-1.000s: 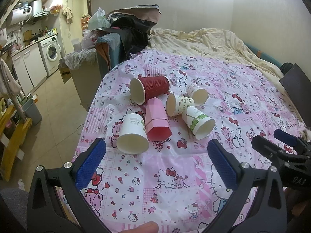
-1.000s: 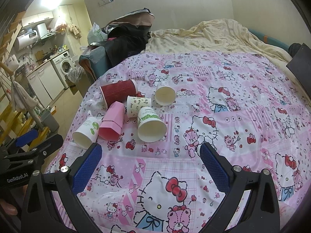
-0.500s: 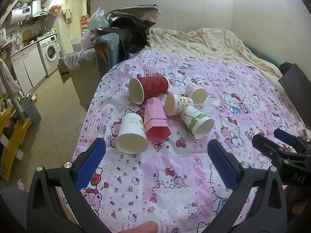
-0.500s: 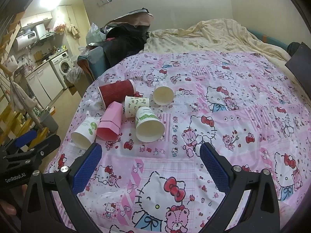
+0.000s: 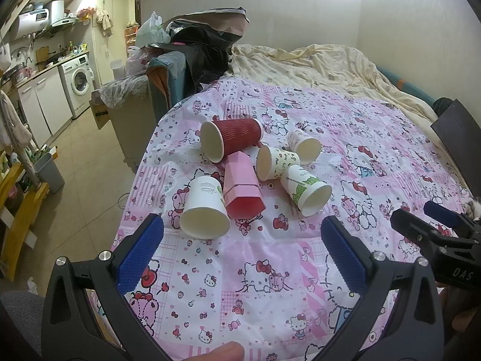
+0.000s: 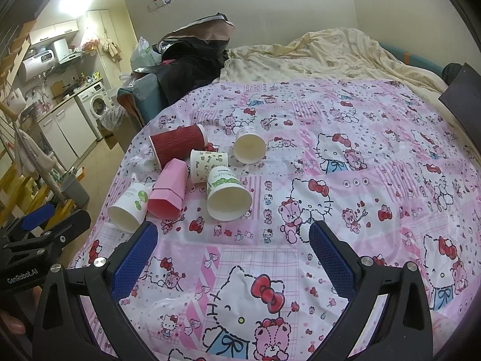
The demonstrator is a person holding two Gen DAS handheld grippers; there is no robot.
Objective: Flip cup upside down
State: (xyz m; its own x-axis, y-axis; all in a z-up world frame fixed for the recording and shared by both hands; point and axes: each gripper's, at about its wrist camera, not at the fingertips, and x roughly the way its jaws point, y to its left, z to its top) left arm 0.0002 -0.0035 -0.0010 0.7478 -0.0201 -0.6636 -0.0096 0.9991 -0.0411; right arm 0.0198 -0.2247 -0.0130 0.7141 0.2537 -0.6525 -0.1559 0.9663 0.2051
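Several paper cups lie on their sides in a cluster on the pink Hello Kitty cloth [image 5: 270, 270]: a dark red ribbed cup [image 5: 231, 141], a pink faceted cup [image 5: 242, 186], a white cup with a leaf print [image 5: 204, 207], a white cup with green print [image 5: 306, 189] and two small patterned cups [image 5: 276, 162]. The same cluster shows in the right wrist view, with the green-print cup [image 6: 227, 195] nearest. My left gripper [image 5: 240, 252] is open and empty, short of the cups. My right gripper [image 6: 231, 255] is open and empty, just short of the green-print cup.
The cloth covers a bed with a cream duvet [image 5: 315, 66] at the back. A chair piled with dark bags [image 5: 195, 54] stands at the bed's far left corner. The bed edge drops to the tiled floor [image 5: 84, 174] on the left. A dark board [image 5: 460, 132] sits right.
Both grippers have drifted slightly closer to the cup cluster. The cups have not moved, and both jaws stay open.
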